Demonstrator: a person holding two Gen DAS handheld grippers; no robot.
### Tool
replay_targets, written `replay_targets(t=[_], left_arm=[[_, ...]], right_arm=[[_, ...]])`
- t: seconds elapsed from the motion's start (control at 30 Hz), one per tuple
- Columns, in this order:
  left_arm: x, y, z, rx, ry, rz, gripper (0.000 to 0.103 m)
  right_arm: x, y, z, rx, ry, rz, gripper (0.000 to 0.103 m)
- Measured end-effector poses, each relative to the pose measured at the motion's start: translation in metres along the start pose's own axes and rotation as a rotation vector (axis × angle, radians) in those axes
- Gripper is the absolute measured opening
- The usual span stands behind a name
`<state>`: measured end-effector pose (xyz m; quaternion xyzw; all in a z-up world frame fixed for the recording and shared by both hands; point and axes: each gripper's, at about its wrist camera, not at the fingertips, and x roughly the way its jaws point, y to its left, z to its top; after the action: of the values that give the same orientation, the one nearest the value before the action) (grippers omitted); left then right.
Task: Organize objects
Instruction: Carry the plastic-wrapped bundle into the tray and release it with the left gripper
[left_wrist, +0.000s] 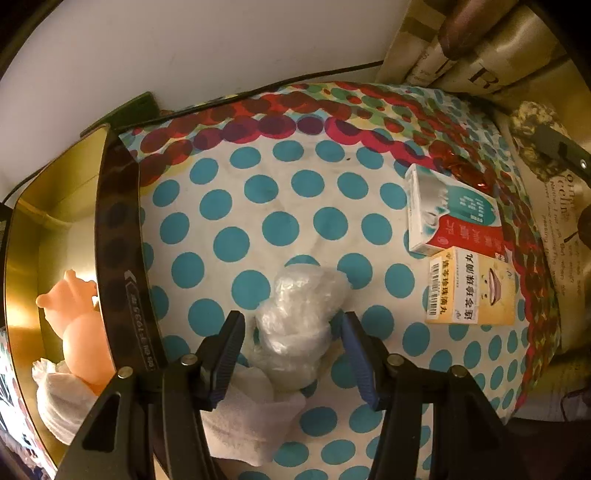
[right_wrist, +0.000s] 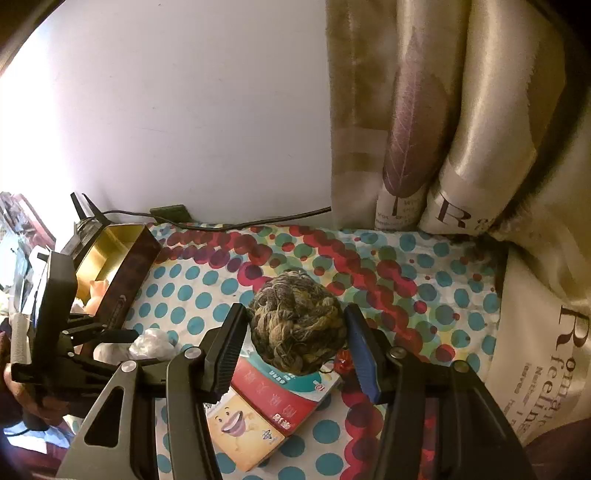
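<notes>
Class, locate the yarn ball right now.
In the right wrist view, the yarn ball sits between the right gripper fingers, above two medicine boxes on the dotted cloth.

Two close wrist views down over the dotted tablecloth (left_wrist: 258, 206), both sharing the boxes (right_wrist: 258, 406) and tin (right_wrist: 122, 254).

Crinkly clear plastic wad (left_wrist: 301, 325), rough woolly yarn ball (right_wrist: 297, 325), glossy gold-lined tin (left_wrist: 55, 206), satiny curtain (right_wrist: 480, 110), smooth dotted cloth (left_wrist: 258, 192).
</notes>
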<state>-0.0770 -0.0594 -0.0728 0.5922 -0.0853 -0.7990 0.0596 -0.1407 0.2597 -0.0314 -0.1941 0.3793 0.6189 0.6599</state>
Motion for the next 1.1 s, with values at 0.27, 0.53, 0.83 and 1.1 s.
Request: replay_targets(t=[0.27, 0.53, 0.83, 1.1], left_arm=[[0.005, -0.002, -0.005, 0.009, 0.017, 0.013, 0.055], [0.007, -0.007, -0.005, 0.035, 0.005, 0.015, 0.049], [-0.007, -0.018, -0.008, 0.074, -0.047, 0.008, 0.036], [-0.04, -0.025, -0.005, 0.062, -0.126, 0.034, 0.036]], right_arm=[[0.001, 0.004, -0.003, 0.004, 0.01, 0.001, 0.051], [0.0, 0.006, -0.004, 0.007, 0.012, 0.004, 0.051], [-0.001, 0.006, -0.002, 0.01, 0.019, 0.002, 0.051], [-0.001, 0.007, -0.001, 0.017, 0.019, -0.003, 0.051]])
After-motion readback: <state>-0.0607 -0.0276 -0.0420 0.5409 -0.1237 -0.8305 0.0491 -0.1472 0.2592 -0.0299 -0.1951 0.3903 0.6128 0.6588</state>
